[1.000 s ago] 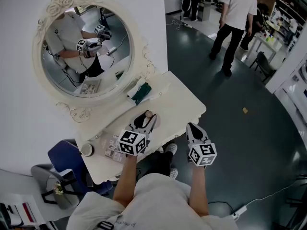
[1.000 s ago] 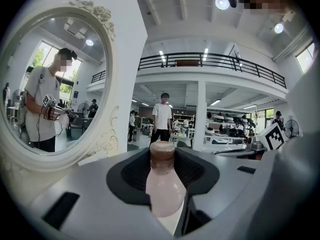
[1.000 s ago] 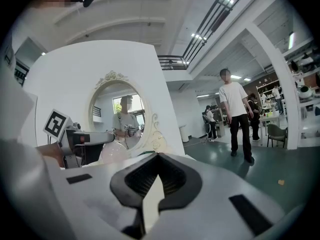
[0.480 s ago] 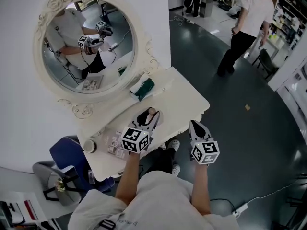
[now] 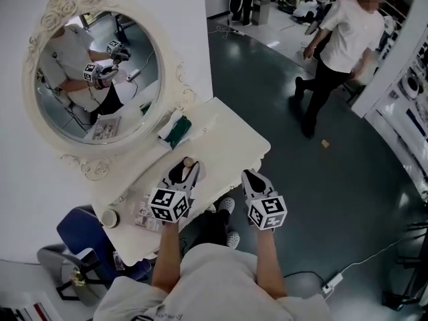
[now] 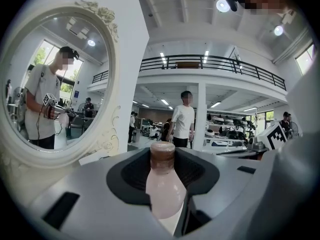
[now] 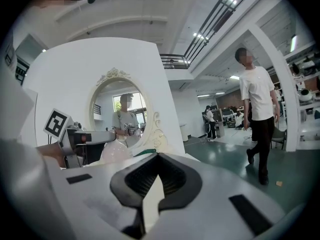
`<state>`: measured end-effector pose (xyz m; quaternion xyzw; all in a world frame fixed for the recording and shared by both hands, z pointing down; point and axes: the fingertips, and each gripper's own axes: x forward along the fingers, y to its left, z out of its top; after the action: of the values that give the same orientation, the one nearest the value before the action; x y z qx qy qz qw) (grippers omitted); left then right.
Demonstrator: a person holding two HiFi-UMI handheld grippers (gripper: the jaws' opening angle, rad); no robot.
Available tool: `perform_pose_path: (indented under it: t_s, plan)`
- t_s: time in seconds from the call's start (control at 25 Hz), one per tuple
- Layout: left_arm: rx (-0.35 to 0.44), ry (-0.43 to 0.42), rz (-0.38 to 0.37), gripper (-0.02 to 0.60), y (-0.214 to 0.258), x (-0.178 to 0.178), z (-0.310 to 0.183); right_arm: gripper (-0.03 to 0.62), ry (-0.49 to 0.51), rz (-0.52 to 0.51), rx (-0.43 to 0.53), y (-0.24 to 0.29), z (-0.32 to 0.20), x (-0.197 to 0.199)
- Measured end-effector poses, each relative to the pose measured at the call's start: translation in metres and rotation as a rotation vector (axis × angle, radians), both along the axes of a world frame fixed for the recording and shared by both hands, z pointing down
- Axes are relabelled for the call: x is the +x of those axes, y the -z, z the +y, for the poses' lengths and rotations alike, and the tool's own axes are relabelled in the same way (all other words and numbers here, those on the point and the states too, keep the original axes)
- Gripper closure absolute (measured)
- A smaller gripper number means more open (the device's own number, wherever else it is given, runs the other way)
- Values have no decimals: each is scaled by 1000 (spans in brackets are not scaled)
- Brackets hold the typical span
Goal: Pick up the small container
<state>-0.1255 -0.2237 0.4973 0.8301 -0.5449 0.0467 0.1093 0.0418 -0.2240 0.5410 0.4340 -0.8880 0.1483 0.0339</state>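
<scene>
So, the big oval mirror (image 5: 93, 79) in its curly cream frame is standing against the wall behind the white dressing table (image 5: 234, 136), and it's showing the reflection of the person holding both grippers. Off to the right, a person in a white tee (image 5: 338, 52) is walking across the dark floor, well apart from the table. A blue chair (image 5: 77, 229) is poking out at the table's left end. Both grippers are hovering side by side near the table's front edge. The right gripper (image 7: 157, 156) is sitting with its jaws pressed together and nothing between them. The left gripper (image 5: 182, 172) is gripping the small container (image 6: 164, 184), with its jaws spread wide around the body. A green cloth (image 5: 177, 131) is lying near the mirror's base, and a little round jar (image 5: 109, 217) is sitting at the left end. The container, a pale pink bottle with a brown cap, is standing upright between the pads. I can't tell whether its bottom is touching the table.
</scene>
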Motion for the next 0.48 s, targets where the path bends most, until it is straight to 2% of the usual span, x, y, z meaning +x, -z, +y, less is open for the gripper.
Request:
perform_pose_path:
  t_s: [0.2,0.48]
  plan:
    - [-8,-24,10,420,-3,12,-1,579,-20,3,6,6,-1,9]
    - [-2,-23,7,420,-2,10,-4,579,-8,14,5,1,-3,3]
